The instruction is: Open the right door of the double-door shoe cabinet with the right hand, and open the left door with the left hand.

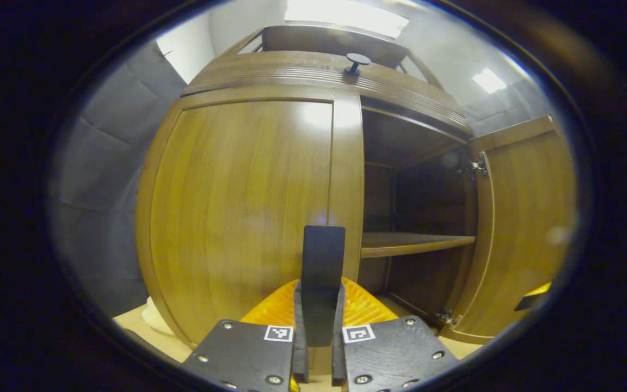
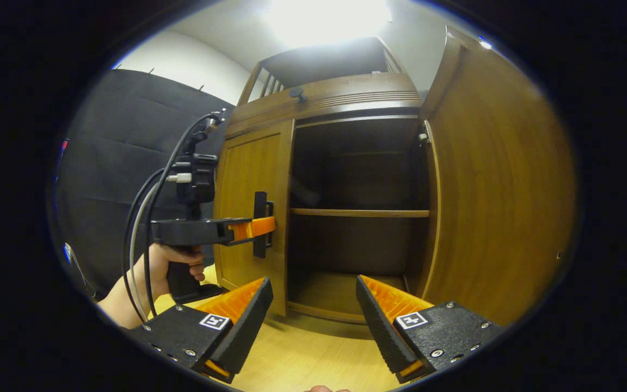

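- The shoe cabinet (image 2: 324, 103) stands on a pale wooden floor; its right door (image 2: 498, 179) is swung fully out, exposing the inner shelf (image 2: 360, 213), so that half of the task appears done.
- The left door (image 1: 243, 212) lies flush and closed against the cabinet front.
- The left gripper (image 1: 321, 294) has its jaws drawn together on the dark upright handle (image 1: 323, 256) at the left door's inner edge; judged, this grip is set to pull the door outward.
- In the right gripper view, a hand (image 2: 174, 261) holds that gripper level at the handle.
- The right gripper (image 2: 313, 310) hangs clear before the open compartment, jaws wide apart, holding and touching nothing.
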The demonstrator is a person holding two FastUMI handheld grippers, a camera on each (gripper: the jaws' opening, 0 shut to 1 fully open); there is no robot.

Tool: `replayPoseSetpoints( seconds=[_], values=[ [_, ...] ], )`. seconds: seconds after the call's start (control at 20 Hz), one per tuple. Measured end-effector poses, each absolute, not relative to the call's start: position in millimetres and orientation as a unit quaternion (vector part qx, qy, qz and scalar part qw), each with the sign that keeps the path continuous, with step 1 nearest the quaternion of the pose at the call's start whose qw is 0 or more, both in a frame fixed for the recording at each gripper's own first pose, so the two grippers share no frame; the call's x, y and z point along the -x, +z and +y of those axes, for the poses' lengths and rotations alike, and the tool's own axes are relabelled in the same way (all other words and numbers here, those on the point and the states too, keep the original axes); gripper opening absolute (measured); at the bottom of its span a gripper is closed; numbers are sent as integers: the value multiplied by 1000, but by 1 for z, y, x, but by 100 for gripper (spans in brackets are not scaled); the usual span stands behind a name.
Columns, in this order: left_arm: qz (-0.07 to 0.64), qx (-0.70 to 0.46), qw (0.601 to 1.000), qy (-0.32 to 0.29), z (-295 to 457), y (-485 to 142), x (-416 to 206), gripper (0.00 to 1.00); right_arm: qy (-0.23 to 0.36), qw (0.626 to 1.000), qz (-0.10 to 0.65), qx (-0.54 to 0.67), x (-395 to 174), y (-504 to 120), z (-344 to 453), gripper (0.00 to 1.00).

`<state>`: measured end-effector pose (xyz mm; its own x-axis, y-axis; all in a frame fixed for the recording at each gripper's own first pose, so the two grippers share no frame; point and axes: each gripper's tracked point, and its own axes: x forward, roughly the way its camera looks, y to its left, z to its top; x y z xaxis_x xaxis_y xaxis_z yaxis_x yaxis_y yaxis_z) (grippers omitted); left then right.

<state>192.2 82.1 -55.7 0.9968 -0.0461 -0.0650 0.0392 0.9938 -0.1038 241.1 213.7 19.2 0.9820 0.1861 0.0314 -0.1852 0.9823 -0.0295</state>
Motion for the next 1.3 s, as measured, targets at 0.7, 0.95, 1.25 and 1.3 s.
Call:
replayPoseSetpoints(
  seconds=[0.7, 0.95, 1.25, 1.3],
  values=[
    [9, 85, 996, -18, 93, -34, -179, 18, 125, 992, 15, -5, -223, 0, 250, 95],
    [4, 94, 995, -12, 96, -31, -177, 18, 91, 996, 0, 2, -213, 4, 243, 95],
    [-6, 87, 996, 0, 97, -31, -174, 18, 78, 997, 11, -16, -206, -5, 247, 95],
    [-7, 84, 996, 4, 95, -32, -176, 18, 75, 997, 12, -14, -206, -7, 247, 95]
  ],
)
